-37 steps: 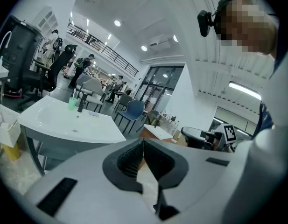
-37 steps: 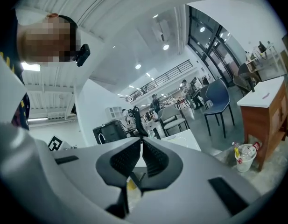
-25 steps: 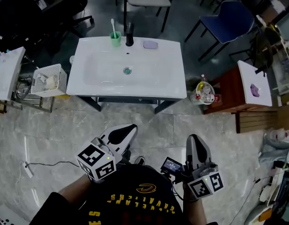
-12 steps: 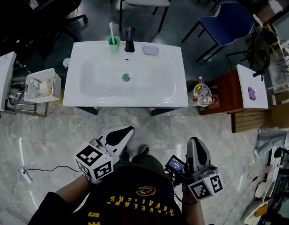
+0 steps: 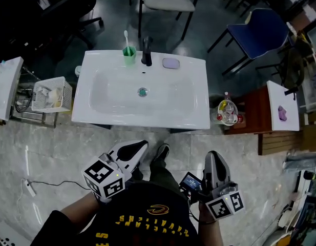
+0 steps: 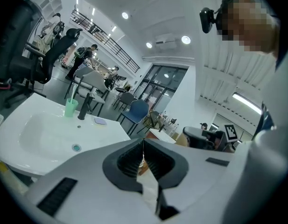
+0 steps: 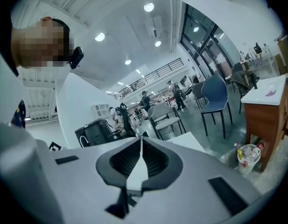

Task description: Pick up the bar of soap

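Head view: I see the lilac bar of soap (image 5: 170,63) on the back rim of the white sink counter (image 5: 91,118), just right of the black faucet (image 5: 146,53). A green cup (image 5: 129,54) stands left of the faucet. My left gripper (image 5: 139,146) and right gripper (image 5: 213,159) hang over the floor (image 5: 55,142), well apart from the soap. Left gripper view: jaws clenched on nothing, soap far ahead. Right gripper view: jaws clenched, empty.

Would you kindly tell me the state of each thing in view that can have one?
left gripper: shut, empty
right gripper: shut, empty
bar of soap: lying flat on the sink rim, right of the faucet, untouched
green cup: upright on the rim, toothbrush standing in it
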Demonstrator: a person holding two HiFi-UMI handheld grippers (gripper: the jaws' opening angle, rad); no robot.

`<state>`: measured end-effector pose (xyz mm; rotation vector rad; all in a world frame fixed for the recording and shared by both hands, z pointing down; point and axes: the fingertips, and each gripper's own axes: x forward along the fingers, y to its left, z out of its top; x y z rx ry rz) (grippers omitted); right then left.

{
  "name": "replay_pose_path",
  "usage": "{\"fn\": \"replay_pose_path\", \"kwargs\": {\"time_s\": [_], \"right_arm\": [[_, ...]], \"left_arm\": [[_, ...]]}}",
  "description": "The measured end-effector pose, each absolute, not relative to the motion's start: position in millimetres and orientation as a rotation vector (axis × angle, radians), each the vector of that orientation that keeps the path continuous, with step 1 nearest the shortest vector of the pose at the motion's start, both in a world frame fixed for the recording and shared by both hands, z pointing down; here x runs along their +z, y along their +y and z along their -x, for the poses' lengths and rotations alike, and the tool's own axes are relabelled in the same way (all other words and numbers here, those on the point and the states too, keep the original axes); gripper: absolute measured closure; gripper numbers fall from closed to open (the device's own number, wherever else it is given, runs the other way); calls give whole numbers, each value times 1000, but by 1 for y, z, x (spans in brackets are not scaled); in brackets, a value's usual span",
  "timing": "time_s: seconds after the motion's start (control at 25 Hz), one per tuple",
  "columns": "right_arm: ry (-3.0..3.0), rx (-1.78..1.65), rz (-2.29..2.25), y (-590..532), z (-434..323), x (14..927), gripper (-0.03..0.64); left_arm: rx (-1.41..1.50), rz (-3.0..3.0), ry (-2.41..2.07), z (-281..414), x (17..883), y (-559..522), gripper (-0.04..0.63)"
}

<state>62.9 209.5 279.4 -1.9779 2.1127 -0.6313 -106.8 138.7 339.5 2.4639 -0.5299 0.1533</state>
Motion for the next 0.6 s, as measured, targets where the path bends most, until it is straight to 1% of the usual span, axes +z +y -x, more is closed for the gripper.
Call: {"fn": "replay_pose_path", "kwargs": {"time_s": [0.2,0.44,0.6], "right_arm": [[2156,-625,1893,180,-88,278,592],[2207,-636,1832,149,-137,279,592],[2222,-633,1793,128,-167,278,592]], "left_arm": [[149,-2480,-597,81,331,116,583],[133,-2504,-641,29,319,94,583],[140,-2509,-692,7,317,80,583]]}}
